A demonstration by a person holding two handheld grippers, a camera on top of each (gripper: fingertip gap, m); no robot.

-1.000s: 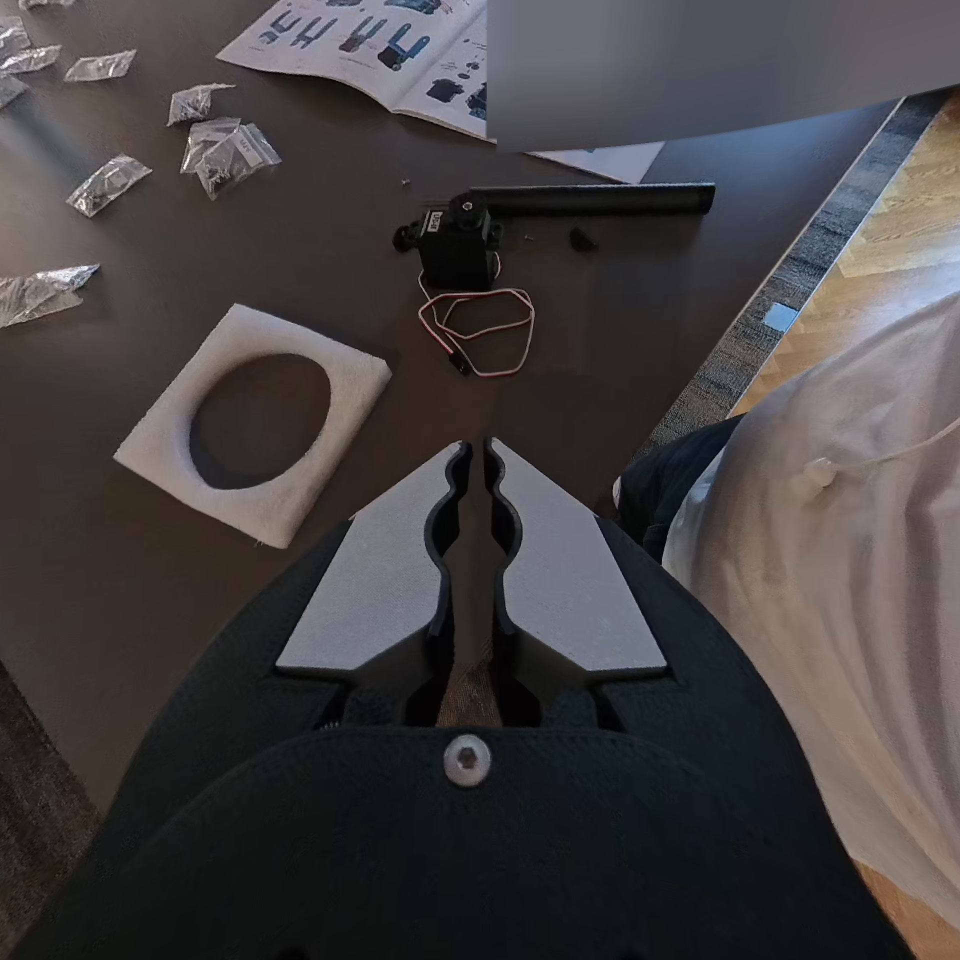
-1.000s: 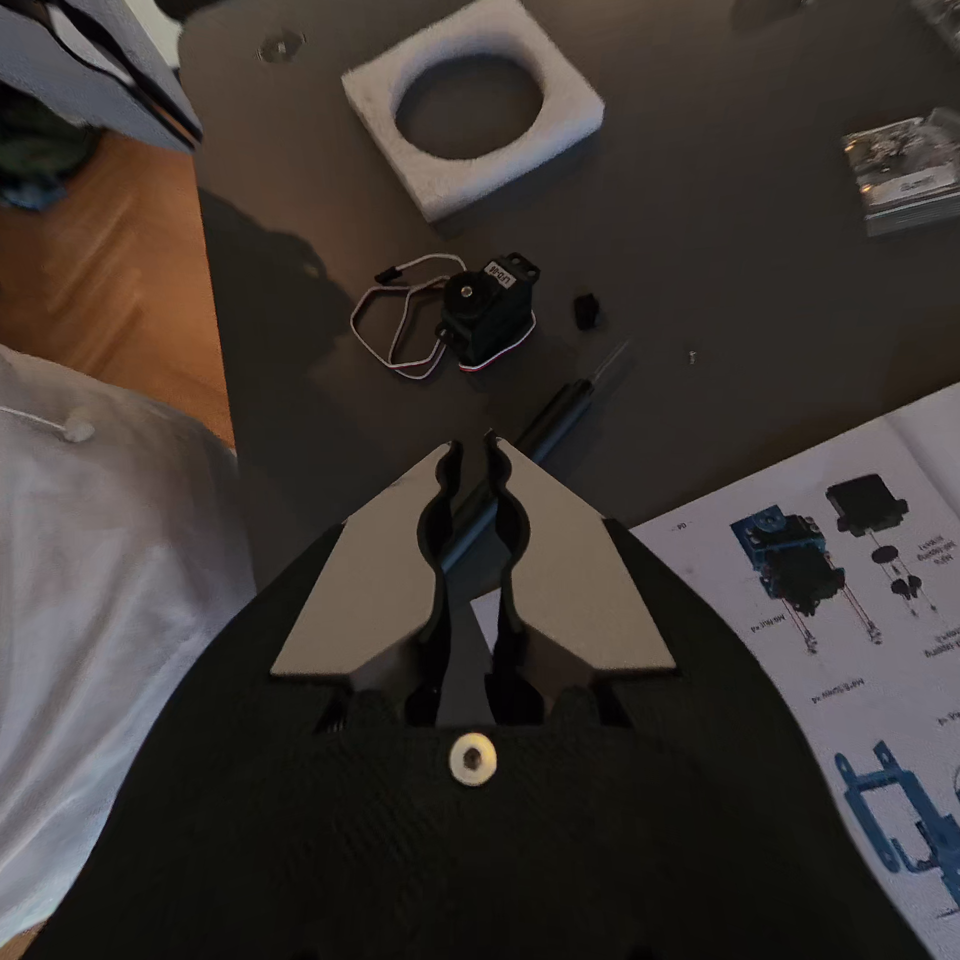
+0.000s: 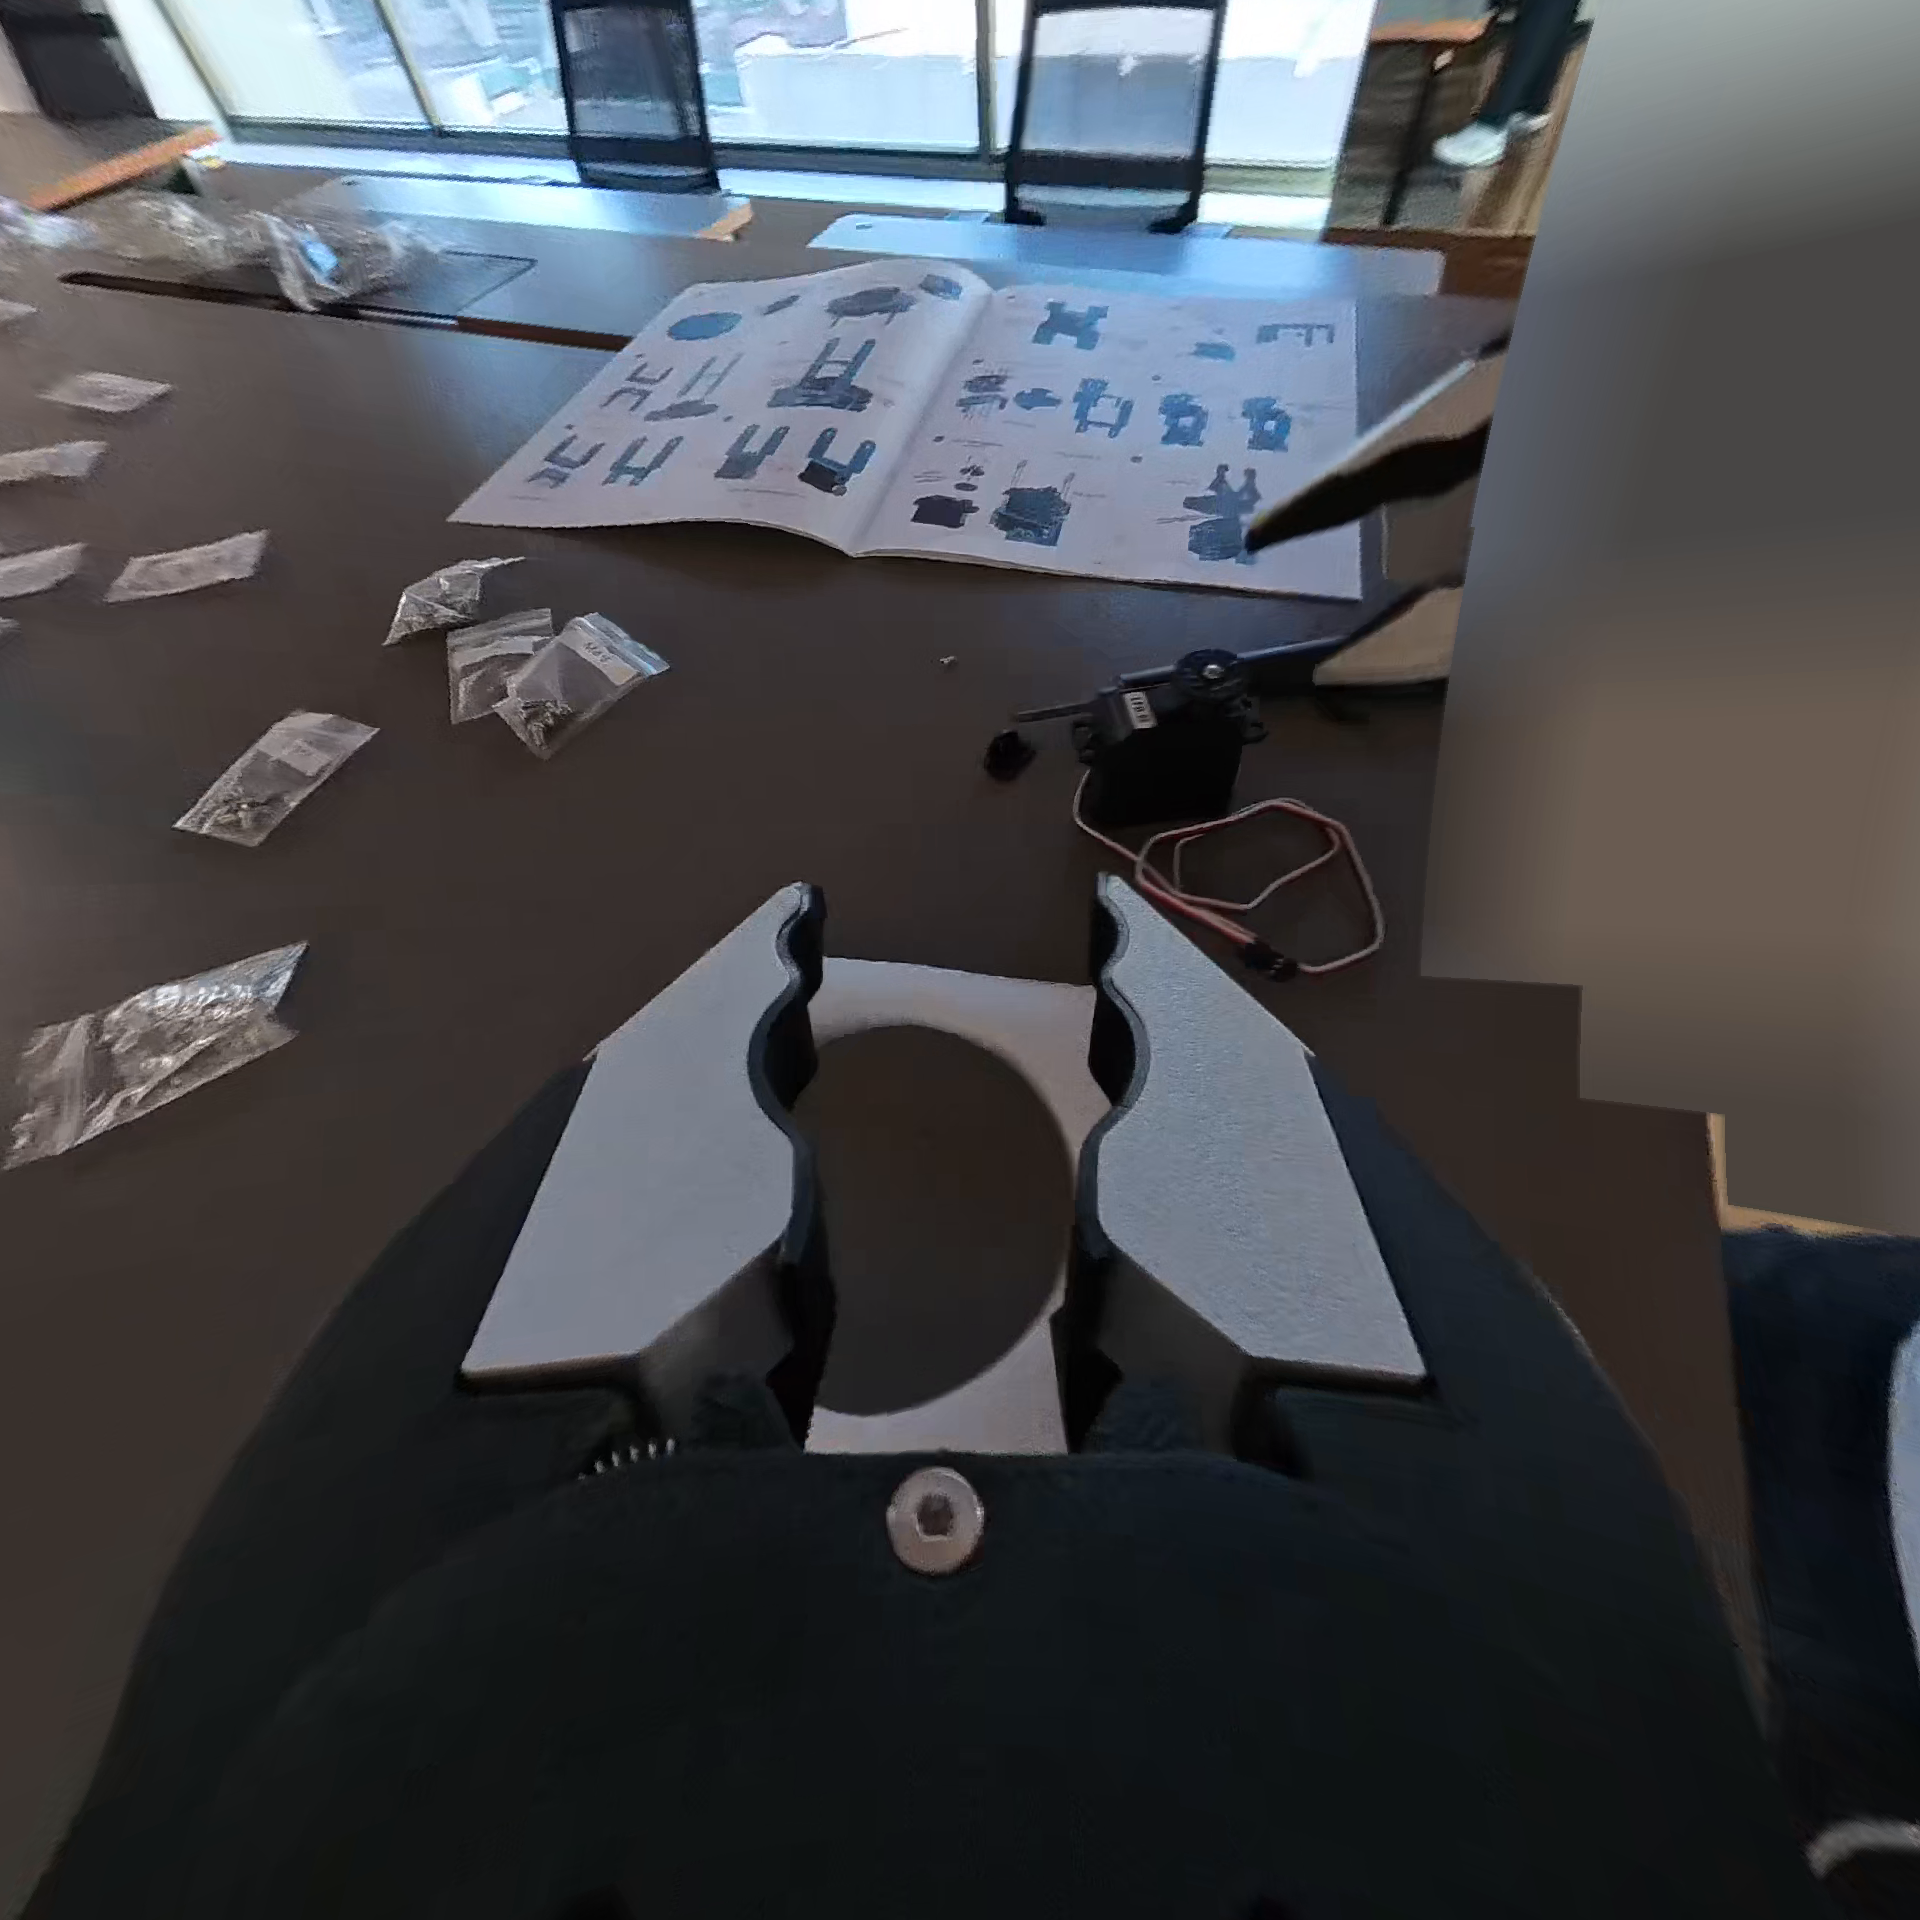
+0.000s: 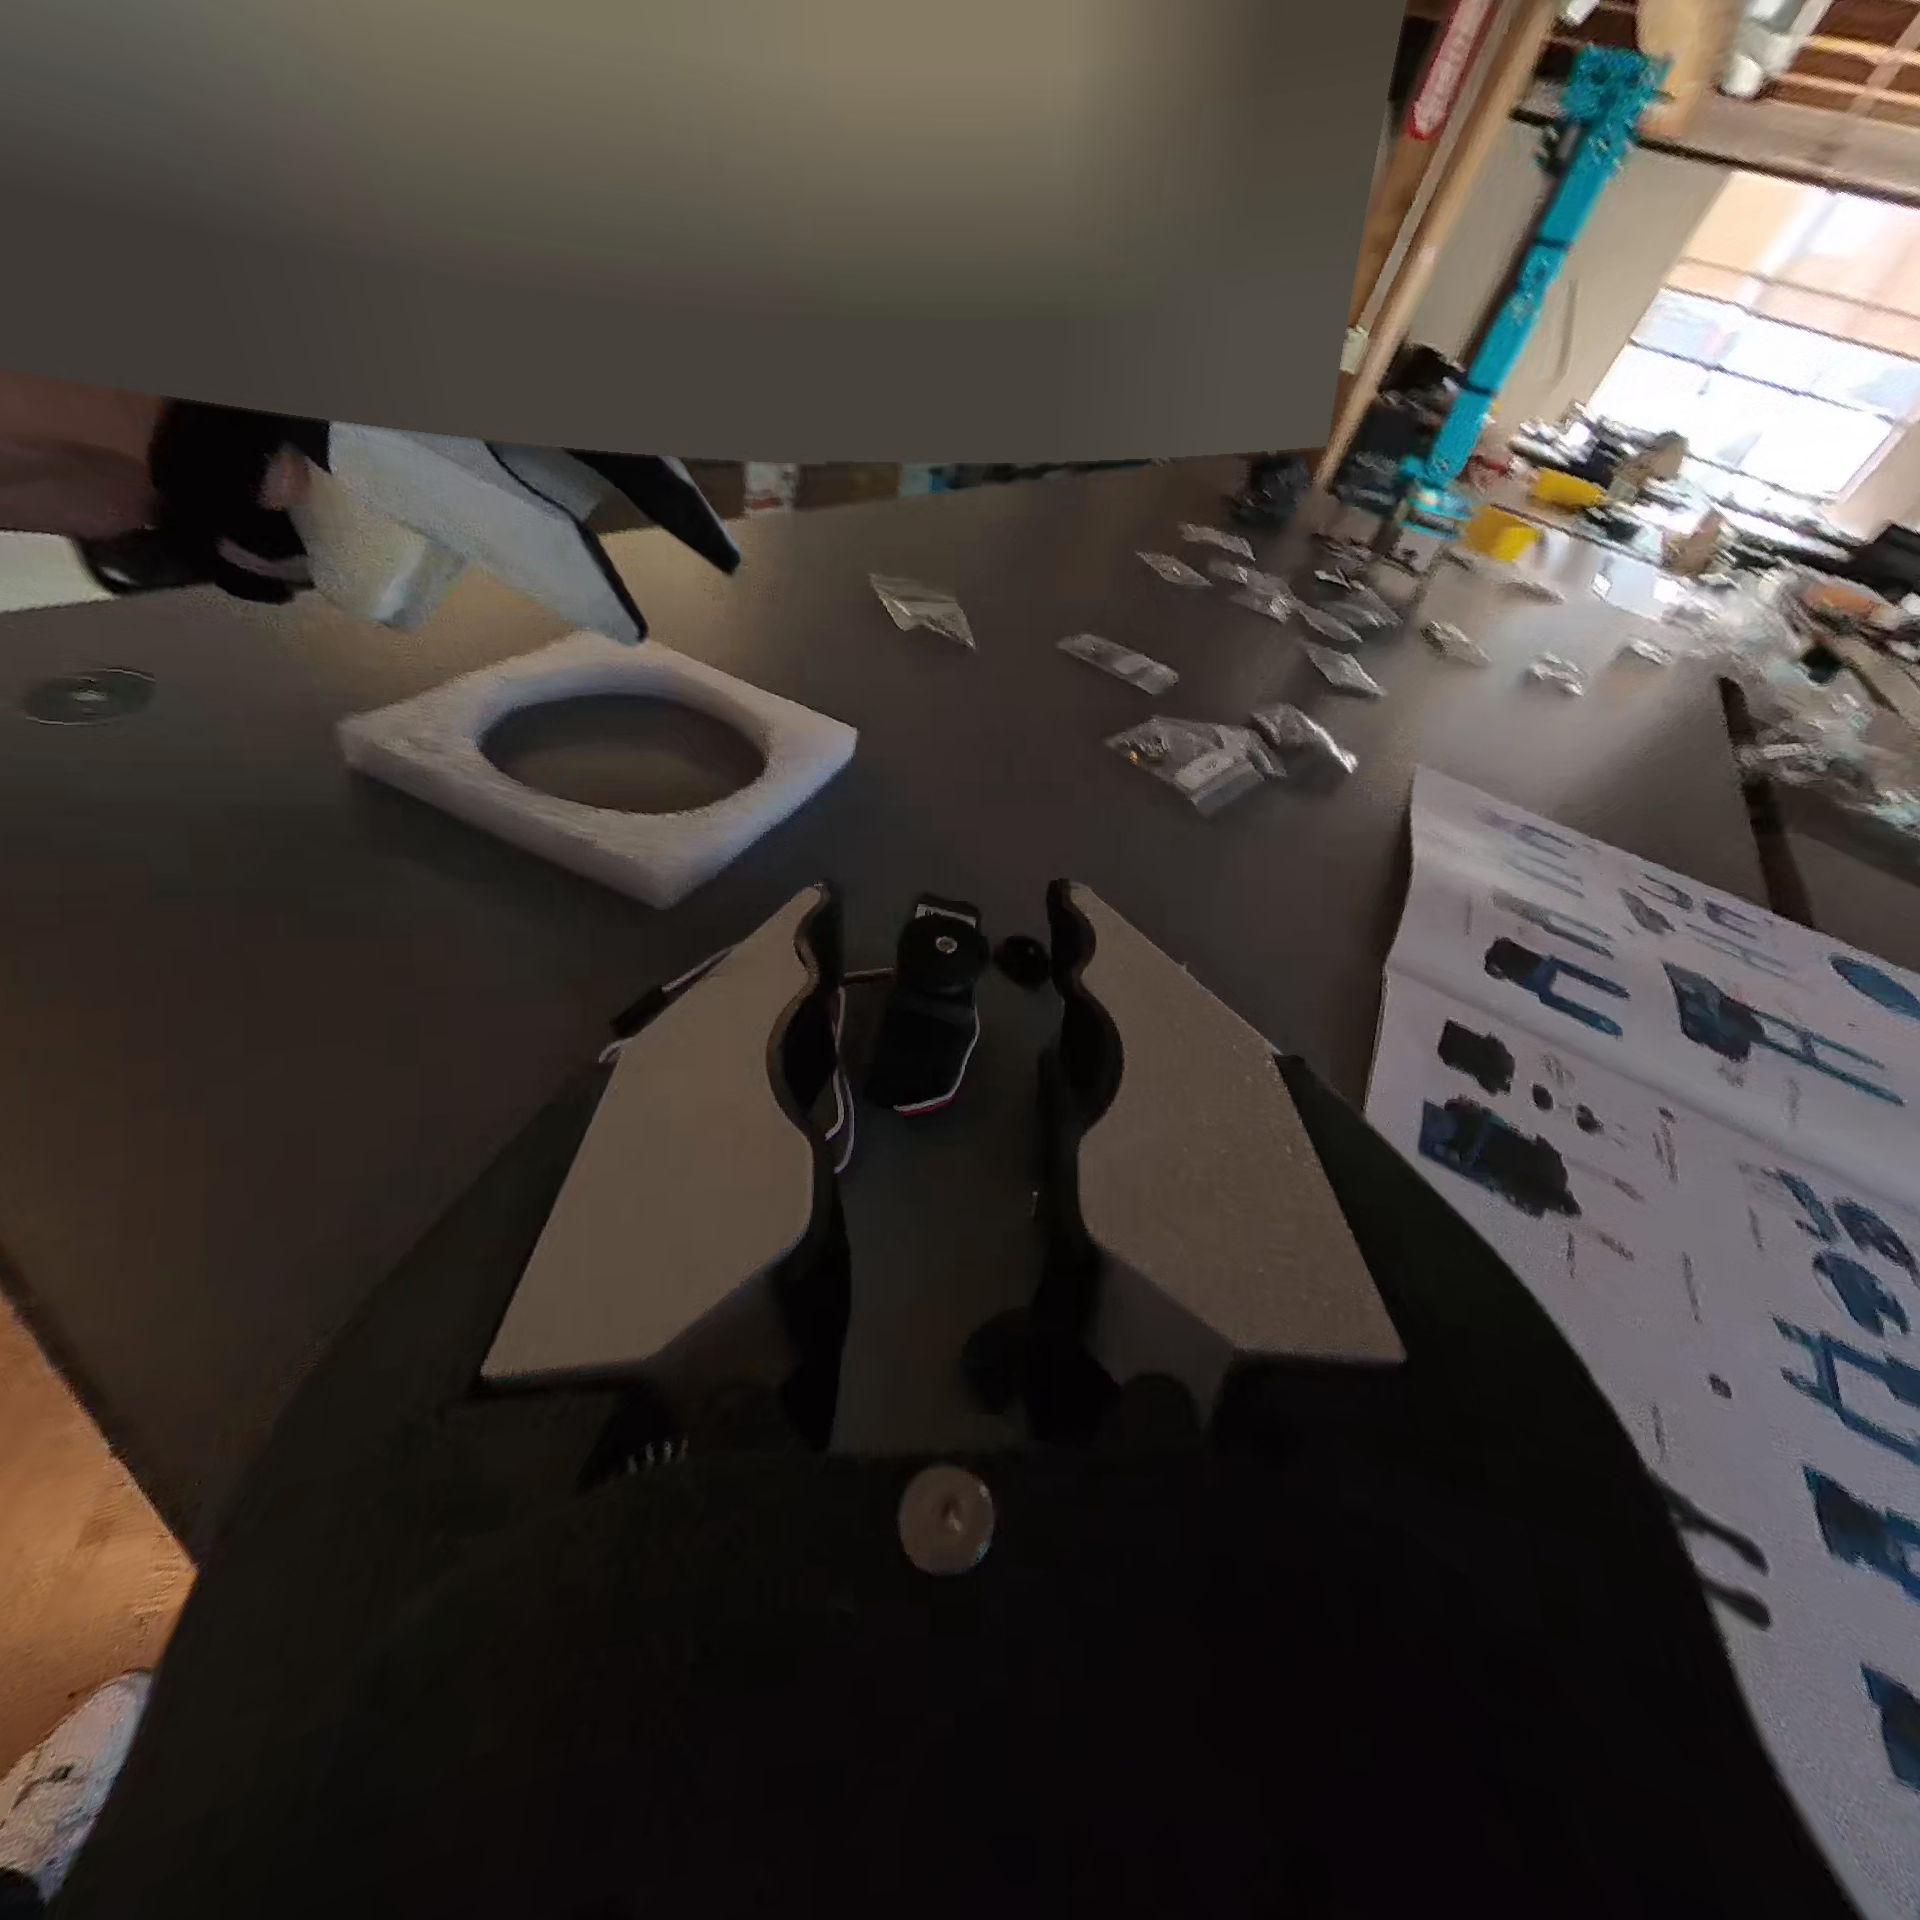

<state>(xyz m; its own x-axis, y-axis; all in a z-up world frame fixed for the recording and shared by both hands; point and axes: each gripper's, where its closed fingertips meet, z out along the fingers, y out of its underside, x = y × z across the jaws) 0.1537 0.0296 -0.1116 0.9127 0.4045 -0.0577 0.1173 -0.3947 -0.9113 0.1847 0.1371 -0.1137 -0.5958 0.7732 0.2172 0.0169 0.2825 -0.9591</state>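
Observation:
My left gripper (image 3: 956, 902) is open and empty, low over a white foam square with a round hole (image 3: 935, 987), which shows between its fingers. The foam also shows in the right wrist view (image 4: 603, 769). My right gripper (image 4: 940, 899) is open and empty. A black servo (image 4: 930, 1023) lies on the table between its fingertips. The servo (image 3: 1164, 753) trails a looped red-and-white wire (image 3: 1257, 883). A small black part (image 3: 1006, 753) lies beside it, and a thin black rod (image 3: 1288, 652) behind it. The right gripper's fingers (image 3: 1371, 468) are at the right edge of the left wrist view.
An open instruction booklet (image 3: 935, 416) lies on the dark table (image 3: 520, 883), past the servo. Several small clear bags of parts (image 3: 540, 675) are scattered to the left. The table edge and wooden floor (image 4: 73, 1455) lie near my right gripper. Chairs stand at the far side.
Both grippers have opened and tilted from looking down to looking forward. The left one moved down over the foam square. The right one, nearly shut around the black rod, now frames the servo.

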